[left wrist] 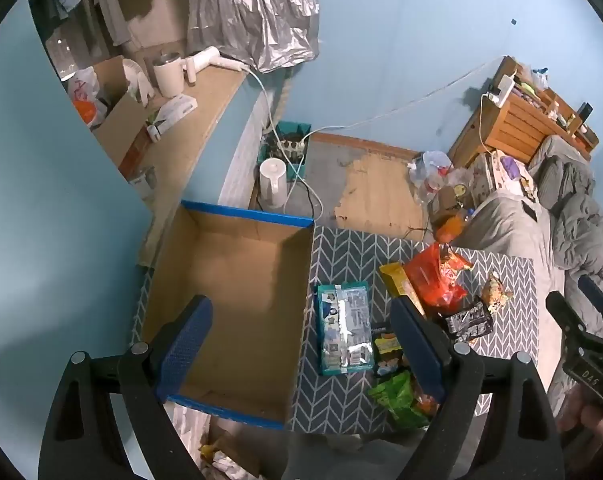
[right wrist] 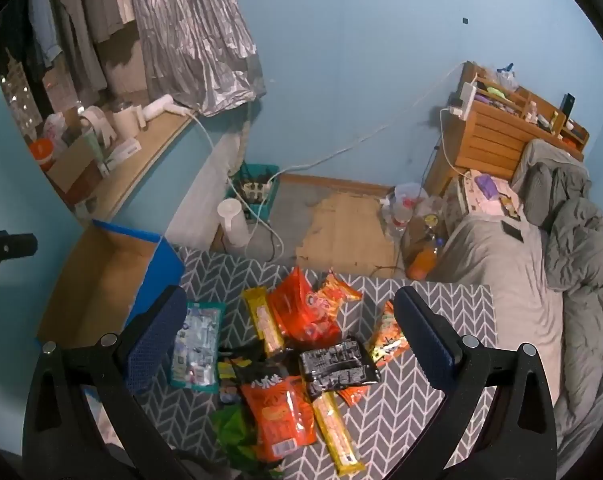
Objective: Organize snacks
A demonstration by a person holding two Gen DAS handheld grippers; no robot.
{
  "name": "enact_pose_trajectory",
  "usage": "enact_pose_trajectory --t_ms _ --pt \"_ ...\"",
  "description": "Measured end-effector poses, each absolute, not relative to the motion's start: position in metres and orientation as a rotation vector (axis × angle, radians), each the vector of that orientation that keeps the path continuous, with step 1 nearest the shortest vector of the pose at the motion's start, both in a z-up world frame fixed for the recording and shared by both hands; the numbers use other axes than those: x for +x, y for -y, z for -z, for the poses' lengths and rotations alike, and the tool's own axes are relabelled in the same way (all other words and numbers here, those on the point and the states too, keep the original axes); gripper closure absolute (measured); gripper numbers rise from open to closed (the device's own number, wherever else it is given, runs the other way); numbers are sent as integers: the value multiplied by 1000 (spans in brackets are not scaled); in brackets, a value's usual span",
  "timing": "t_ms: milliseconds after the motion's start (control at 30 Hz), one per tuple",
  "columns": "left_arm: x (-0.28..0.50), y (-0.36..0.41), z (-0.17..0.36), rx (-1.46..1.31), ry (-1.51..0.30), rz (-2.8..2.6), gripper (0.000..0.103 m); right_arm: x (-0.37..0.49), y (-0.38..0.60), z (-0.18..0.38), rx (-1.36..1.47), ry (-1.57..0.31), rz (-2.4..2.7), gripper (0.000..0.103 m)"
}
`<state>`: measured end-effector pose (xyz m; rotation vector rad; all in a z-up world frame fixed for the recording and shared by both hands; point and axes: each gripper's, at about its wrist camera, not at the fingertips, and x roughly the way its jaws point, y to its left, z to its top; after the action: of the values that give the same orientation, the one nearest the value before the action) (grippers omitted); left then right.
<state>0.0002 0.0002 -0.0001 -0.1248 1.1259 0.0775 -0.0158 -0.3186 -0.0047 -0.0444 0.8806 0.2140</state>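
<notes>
Herringbone-patterned table [right wrist: 441, 304] carries scattered snack packets [right wrist: 305, 316], an empty cardboard box [left wrist: 237, 288] at its left (blue-edged); left gripper [left wrist: 301, 344] and right gripper [right wrist: 289, 328] hover above, jaws spread, holding nothing

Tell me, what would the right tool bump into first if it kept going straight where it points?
Probably the black snack packet, lying on top of the pile between the open right tool fingers. Depth is hard to judge, so a neighbouring orange bag might come first.

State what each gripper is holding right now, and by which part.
Nothing is held. The left gripper hangs open above the empty cardboard box with blue edges; the right gripper hangs open above the pile of snack packets.
</notes>
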Motion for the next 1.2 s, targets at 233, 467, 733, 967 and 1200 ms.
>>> enact_pose_trajectory --t_ms 233,467,733,967,1200 --pt "2 8 0 -96 -1126 -76 12 -16 319 5 -49 -881 -219 2" --pt "3 7 0 -86 -1121 -72 12 -17 321 11 -47 -890 -220 2" --pt "5 9 -4 -83 -1114 -60 12 -17 320 11 -48 -890 -220 2" --pt "8 11 -2 -77 -1114 -67 12 -15 318 12 -58 -897 -226 2" --pt "11 15 1 -87 -1121 -49 12 -14 316 10 -82 -900 -236 2"
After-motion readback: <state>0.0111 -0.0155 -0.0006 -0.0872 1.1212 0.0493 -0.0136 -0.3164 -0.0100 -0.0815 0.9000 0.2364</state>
